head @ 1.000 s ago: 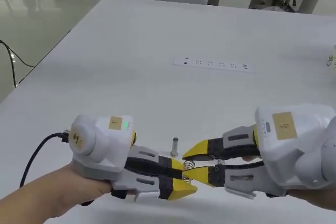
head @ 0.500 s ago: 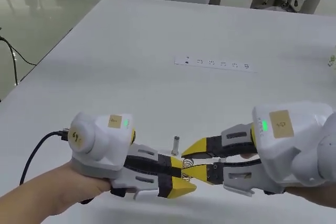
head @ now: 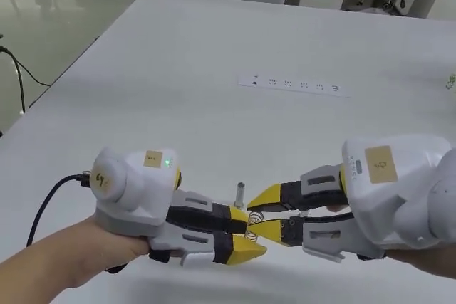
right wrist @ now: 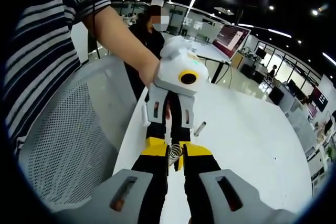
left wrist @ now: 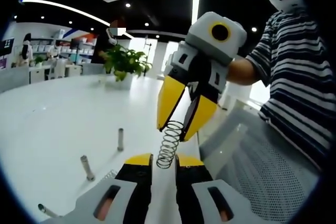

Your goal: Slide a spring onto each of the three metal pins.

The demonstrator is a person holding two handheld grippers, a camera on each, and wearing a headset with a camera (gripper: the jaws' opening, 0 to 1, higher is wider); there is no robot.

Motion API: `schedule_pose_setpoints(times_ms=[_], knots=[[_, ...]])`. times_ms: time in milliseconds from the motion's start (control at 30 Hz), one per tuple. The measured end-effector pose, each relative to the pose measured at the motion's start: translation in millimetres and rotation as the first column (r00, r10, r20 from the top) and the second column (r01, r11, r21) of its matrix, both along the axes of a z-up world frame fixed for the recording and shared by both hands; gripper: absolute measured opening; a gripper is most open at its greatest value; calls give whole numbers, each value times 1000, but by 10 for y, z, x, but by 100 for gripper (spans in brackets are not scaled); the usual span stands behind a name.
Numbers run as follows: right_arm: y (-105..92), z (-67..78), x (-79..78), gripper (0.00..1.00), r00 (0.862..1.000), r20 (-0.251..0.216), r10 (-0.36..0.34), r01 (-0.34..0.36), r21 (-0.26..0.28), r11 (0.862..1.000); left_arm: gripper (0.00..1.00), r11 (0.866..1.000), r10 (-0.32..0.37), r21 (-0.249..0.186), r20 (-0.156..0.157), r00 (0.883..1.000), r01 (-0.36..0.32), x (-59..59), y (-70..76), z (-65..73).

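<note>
A small metal spring (head: 251, 224) hangs above the table between the two grippers, which meet tip to tip. My left gripper (head: 246, 235) is shut on the spring's (left wrist: 169, 146) lower end. My right gripper (head: 251, 218) comes in from the opposite side, and its yellow fingers (left wrist: 170, 98) close around the spring's upper end. In the right gripper view the spring (right wrist: 175, 156) sits between my own tips. One upright pin (head: 240, 194) stands just behind the jaws. Three pins (left wrist: 120, 139) (left wrist: 86, 167) (left wrist: 47, 211) lie in a row on the table, with another spring (left wrist: 107, 174) lying by the middle one.
A white power strip (head: 293, 85) lies on the white table (head: 178, 90) farther back. A black cable (head: 50, 204) trails from the left gripper off the table's left edge. A mesh chair (left wrist: 252, 156) and the person's striped shirt are close behind.
The right gripper's jaws have narrowed around the spring and the two grippers have drawn slightly closer. The left gripper keeps its hold.
</note>
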State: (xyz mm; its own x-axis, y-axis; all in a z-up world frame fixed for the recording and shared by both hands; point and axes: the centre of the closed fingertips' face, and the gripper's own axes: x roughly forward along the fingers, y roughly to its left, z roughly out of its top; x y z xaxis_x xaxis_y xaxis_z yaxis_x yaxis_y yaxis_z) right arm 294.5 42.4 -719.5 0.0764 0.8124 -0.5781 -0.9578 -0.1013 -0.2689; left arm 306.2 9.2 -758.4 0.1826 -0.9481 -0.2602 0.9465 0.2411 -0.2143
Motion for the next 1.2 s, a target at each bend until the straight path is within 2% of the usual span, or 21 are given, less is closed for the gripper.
schedule_pose_setpoints(times_ms=[400,533,900,1200], knots=[[-13,2,61,7,1000,11,-21,21,-2,1000,19,999,43,17,-16,999,-43,14,171,-55],[-16,6,64,7,1000,6,-26,26,3,1000,22,997,63,41,-33,997,-61,18,283,-123],[-48,-18,104,7,999,16,-40,40,-5,999,35,996,86,38,-60,994,-84,-11,404,-115],[-83,-15,134,7,998,23,-54,54,-5,999,40,991,135,31,-52,989,-133,18,626,-75]])
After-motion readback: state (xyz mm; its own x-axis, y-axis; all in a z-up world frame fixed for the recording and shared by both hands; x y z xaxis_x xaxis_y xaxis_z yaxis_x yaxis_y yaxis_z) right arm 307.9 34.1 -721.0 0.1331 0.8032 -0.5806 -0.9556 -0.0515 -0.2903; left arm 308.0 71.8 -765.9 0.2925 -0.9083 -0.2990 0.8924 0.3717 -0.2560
